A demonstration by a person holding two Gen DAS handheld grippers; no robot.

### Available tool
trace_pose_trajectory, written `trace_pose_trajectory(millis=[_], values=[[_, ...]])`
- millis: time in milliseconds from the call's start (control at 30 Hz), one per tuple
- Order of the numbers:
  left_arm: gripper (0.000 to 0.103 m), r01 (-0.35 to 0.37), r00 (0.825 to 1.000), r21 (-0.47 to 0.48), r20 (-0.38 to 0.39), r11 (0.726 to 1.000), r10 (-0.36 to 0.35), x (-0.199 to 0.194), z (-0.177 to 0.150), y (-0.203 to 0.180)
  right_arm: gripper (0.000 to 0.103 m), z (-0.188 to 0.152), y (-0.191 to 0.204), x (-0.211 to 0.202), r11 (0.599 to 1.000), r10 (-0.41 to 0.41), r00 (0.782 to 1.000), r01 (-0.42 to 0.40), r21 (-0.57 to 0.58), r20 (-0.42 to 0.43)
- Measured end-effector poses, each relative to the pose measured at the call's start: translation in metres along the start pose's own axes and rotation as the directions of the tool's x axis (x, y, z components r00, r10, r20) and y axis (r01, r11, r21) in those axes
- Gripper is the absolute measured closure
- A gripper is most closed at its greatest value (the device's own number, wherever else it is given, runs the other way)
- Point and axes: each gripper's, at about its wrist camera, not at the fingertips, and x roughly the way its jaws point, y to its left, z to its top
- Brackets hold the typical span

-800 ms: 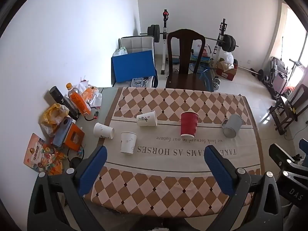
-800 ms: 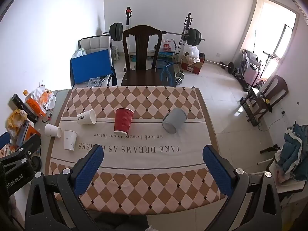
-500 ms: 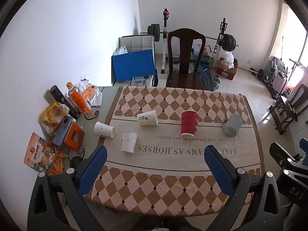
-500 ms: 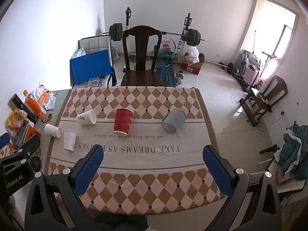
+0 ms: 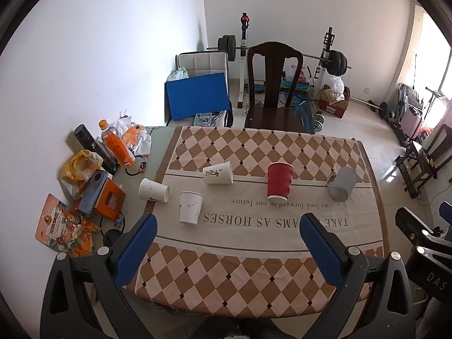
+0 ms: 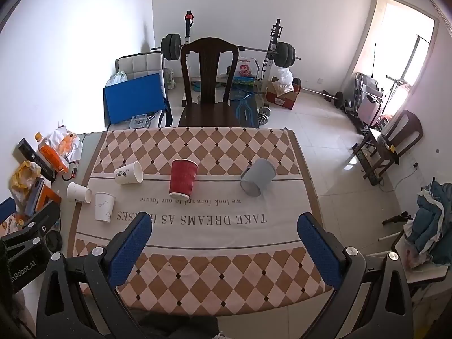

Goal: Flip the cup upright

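Five cups are seen on the checked tablecloth (image 5: pixel 254 268), well beyond both grippers. A red cup (image 5: pixel 278 180) stands mouth down at the centre, and a grey mug (image 5: pixel 341 183) lies tipped to its right. To the left, one white cup (image 5: pixel 218 173) lies on its side, another white cup (image 5: pixel 191 207) stands nearer with its mouth up, and a third (image 5: pixel 154 190) lies at the cloth's left edge. The left gripper (image 5: pixel 227 238) and the right gripper (image 6: pixel 224 234) are held spread wide and empty above the near edge. A dark chair (image 6: pixel 209 84) is set at the far side.

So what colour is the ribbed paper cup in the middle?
Red ribbed paper cup, clearest in right wrist view.
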Motion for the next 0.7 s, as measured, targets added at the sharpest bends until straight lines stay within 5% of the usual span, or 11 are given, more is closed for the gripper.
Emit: trace_pose_trajectory(millis=[700], values=[[0.000,-0.001,1.000,0.002,-0.001,1.000,0.001,0.0012,0.0009,0.0013,0.000,-0.0014,0.0051,-0.0042,1.000,0.001,1.000,-0.001,-0.001,-0.002]])
